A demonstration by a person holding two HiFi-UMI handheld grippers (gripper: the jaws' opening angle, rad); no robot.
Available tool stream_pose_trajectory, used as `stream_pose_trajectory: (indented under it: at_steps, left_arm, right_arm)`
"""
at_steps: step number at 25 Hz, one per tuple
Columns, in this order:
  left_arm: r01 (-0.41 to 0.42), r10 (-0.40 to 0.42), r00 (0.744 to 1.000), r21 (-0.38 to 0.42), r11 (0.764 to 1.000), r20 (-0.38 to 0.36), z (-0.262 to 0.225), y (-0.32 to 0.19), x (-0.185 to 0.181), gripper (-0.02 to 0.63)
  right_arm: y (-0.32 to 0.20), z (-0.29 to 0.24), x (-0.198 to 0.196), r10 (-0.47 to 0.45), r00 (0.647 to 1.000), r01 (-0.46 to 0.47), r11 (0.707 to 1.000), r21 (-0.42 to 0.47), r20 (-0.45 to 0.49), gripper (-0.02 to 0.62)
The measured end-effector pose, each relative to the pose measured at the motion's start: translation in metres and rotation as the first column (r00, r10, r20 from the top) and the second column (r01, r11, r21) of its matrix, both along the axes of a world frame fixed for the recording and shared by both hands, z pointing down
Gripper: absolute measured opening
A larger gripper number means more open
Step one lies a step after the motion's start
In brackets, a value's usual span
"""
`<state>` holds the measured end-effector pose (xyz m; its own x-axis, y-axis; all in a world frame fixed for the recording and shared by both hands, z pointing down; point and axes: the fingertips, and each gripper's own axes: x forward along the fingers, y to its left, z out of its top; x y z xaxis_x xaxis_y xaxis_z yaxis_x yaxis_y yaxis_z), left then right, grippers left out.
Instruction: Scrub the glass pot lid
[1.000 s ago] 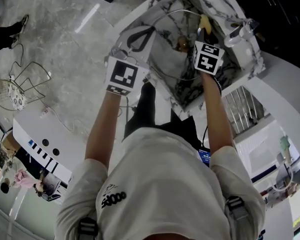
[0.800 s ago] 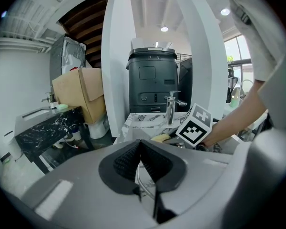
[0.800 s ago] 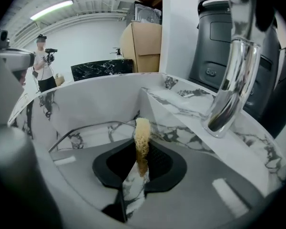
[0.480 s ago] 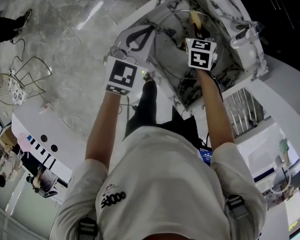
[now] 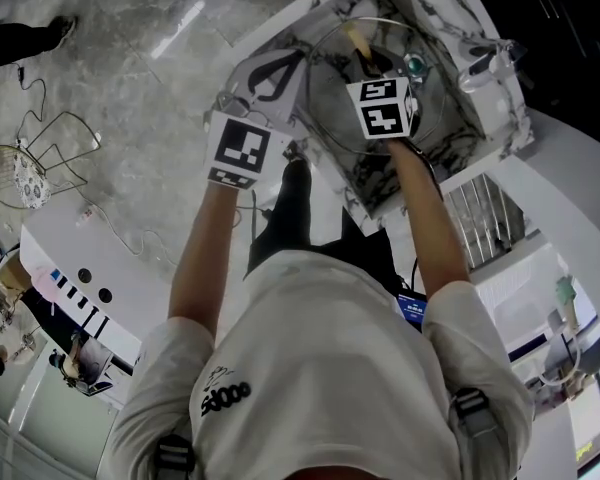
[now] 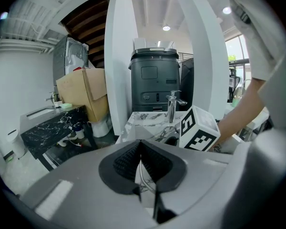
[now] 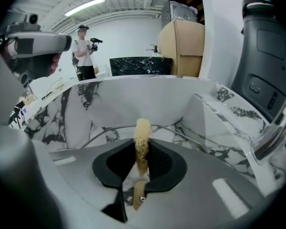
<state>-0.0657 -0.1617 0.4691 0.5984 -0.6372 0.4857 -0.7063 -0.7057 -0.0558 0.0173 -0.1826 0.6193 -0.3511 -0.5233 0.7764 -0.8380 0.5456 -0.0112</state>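
Both claws are clenched: my left claw (image 6: pixel 141 168) pinches the rim of the glass pot lid (image 5: pixel 330 90) inside the sink (image 5: pixel 435 3), and my right claw (image 7: pixel 141 163), grasping a yellow sponge (image 7: pixel 142 135), points at the glass just ahead, so it is nearer.

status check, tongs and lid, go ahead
Left tongs shut on glass lid rim. Right tongs shut on scrub brush, over the lid in the sink. Nothing seen blocking.
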Motion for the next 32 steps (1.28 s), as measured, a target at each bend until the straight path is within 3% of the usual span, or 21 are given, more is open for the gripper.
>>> stream_pose_trajectory:
  at_steps: [4, 10, 17, 21, 26, 32]
  left_arm:
    - [0.001, -0.001, 1.000, 0.006, 1.000, 0.005, -0.003, 0.003, -0.001, 0.011]
    - [0.013, -0.013, 1.000, 0.008, 1.000, 0.013, -0.007, 0.005, -0.006, 0.011]
    - [0.029, -0.029, 0.999, 0.012, 1.000, 0.014, -0.012, 0.007, -0.006, 0.011]
    - [0.025, -0.025, 1.000, 0.015, 1.000, 0.012, -0.017, 0.012, 0.000, 0.011]
    - [0.014, -0.014, 1.000, 0.018, 1.000, 0.005, -0.021, 0.013, 0.007, 0.011]
    - [-0.007, 0.007, 1.000, 0.009, 1.000, 0.000, -0.019, 0.017, 0.018, 0.011]
  right_arm:
    - [0.018, 0.005, -0.016, -0.127, 0.990, 0.126, 0.992, -0.012, -0.054, 0.052]
    - [0.035, 0.005, -0.030, -0.247, 0.964, 0.246, 0.969, -0.024, -0.095, 0.052]
    - [0.064, 0.003, -0.047, -0.403, 0.911, 0.400, 0.915, -0.053, -0.092, 0.052]
    - [0.091, 0.003, -0.049, -0.491, 0.868, 0.484, 0.870, -0.092, -0.075, 0.052]
    - [0.121, 0.002, -0.046, -0.616, 0.785, 0.609, 0.786, -0.106, -0.064, 0.054]
    - [0.150, 0.003, -0.032, -0.698, 0.715, 0.688, 0.714, -0.127, -0.052, 0.054]
